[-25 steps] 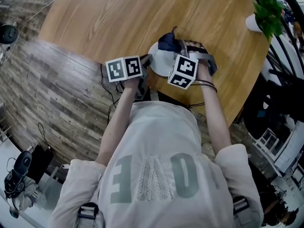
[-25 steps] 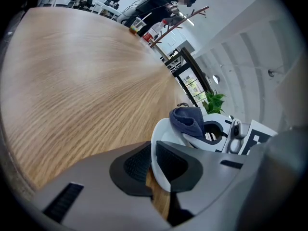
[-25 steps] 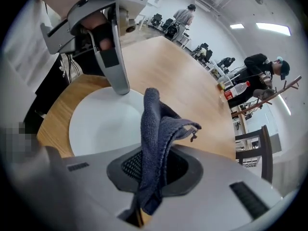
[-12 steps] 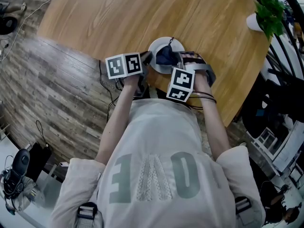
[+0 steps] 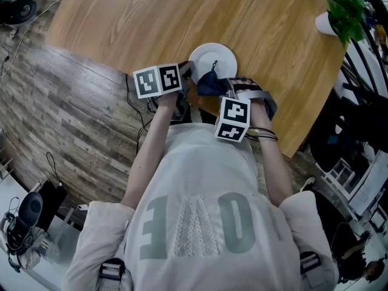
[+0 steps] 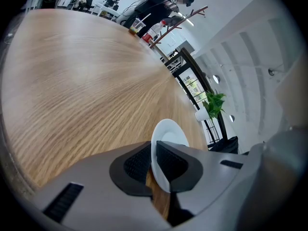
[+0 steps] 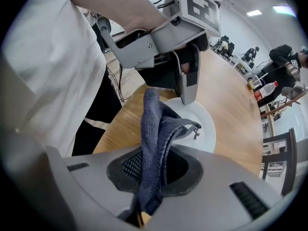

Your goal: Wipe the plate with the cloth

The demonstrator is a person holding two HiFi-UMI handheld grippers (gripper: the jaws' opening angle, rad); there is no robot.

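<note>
A white plate lies near the front edge of the round wooden table. My left gripper is shut on the plate's left rim; in the left gripper view the rim is pinched between both pads. A dark blue cloth hangs bunched from my right gripper, which points steeply down at the plate's near edge. In the right gripper view the cloth rises from between the shut jaws, with the plate and the left gripper just beyond it.
A green plant in a white pot stands at the table's far right. The table edge runs close under both grippers, with plank floor and cables to the left. Bottles stand at the table's far side.
The right gripper has dragged the cloth across the plate towards the person, from its far part to its near edge, baring most of the plate. The left gripper has kept its hold.
</note>
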